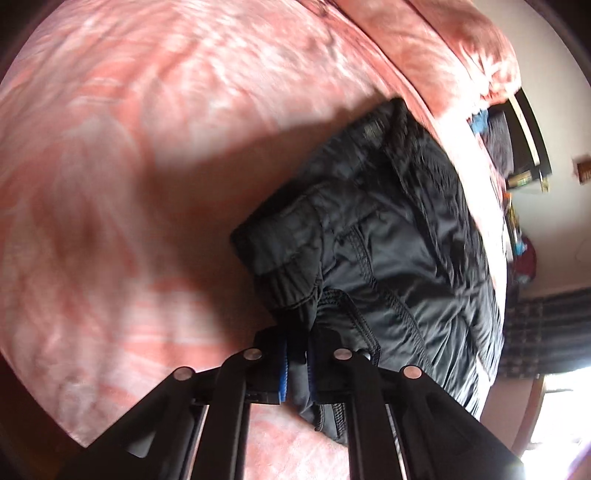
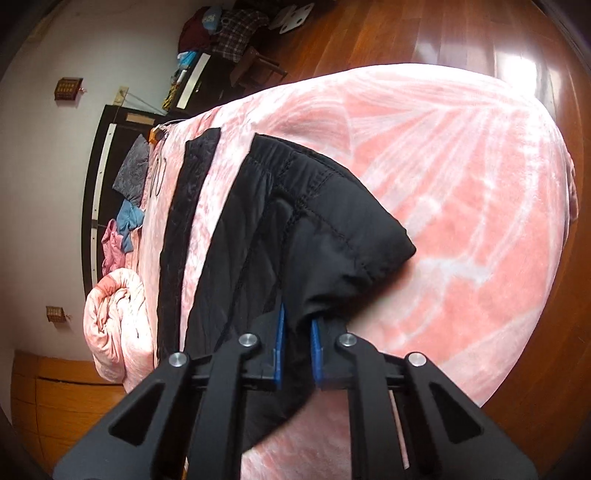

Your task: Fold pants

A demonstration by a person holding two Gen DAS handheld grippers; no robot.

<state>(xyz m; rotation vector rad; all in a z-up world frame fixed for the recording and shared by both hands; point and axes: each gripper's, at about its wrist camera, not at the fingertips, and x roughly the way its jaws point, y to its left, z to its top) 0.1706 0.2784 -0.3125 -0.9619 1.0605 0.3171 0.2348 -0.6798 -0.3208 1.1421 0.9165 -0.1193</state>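
Note:
Black quilted pants (image 1: 388,236) lie on a pink patterned bedspread (image 1: 147,147). In the left wrist view my left gripper (image 1: 297,354) is shut on a bunched edge of the pants near a stitched seam, blue pads pressed on the cloth. The right wrist view shows the same pants (image 2: 317,221) with the elastic waistband toward the top. My right gripper (image 2: 297,339) is shut on a gathered corner of the black fabric, which hangs between the blue pads (image 2: 279,339).
Another dark garment strip (image 2: 188,221) lies on the bedspread (image 2: 461,206) to the left of the pants. A rolled pink blanket (image 2: 114,325) sits at the bed's edge. Dark furniture with clothes (image 2: 129,192) stands by the white wall. Wooden floor (image 2: 406,33) surrounds the bed.

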